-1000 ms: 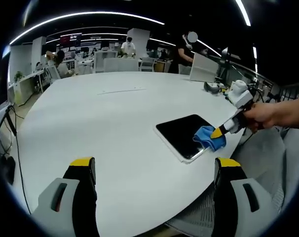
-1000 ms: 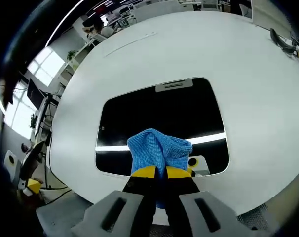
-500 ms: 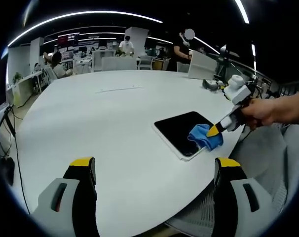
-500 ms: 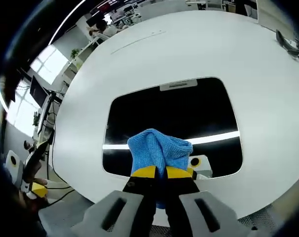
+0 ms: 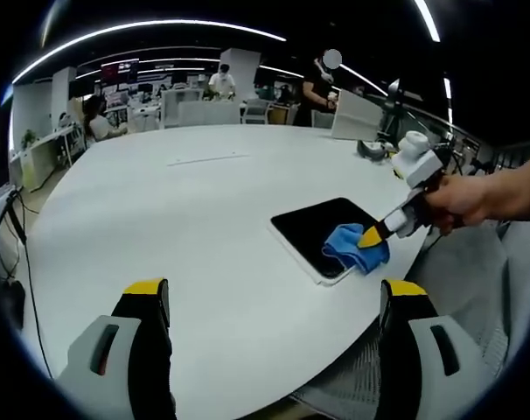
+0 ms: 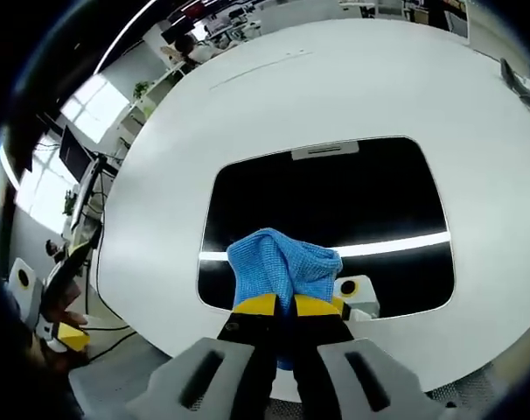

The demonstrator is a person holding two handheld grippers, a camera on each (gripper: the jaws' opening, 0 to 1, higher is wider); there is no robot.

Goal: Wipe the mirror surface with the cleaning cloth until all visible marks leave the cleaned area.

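One blue cleaning cloth [image 6: 281, 267] pinched btwn closed jaws of right gripper [image 6: 278, 305], pressed on near part of dark mirror [image 6: 335, 210]. Mirror lies flat nr edge of round white table [image 5: 186, 219]. Left gripper [image 5: 274, 302] jaws spread wide, holding nothing, above table edge.

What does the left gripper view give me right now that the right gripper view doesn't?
Left gripper view alone: the person's hand holding the right gripper, the grey laptop at the far table edge, and the open left gripper hovering off the mirror. Right gripper view alone: the bright light strip reflected across the glass. Both: the dark rectangular mirror on the round white table and the blue cleaning cloth clamped on its near edge.
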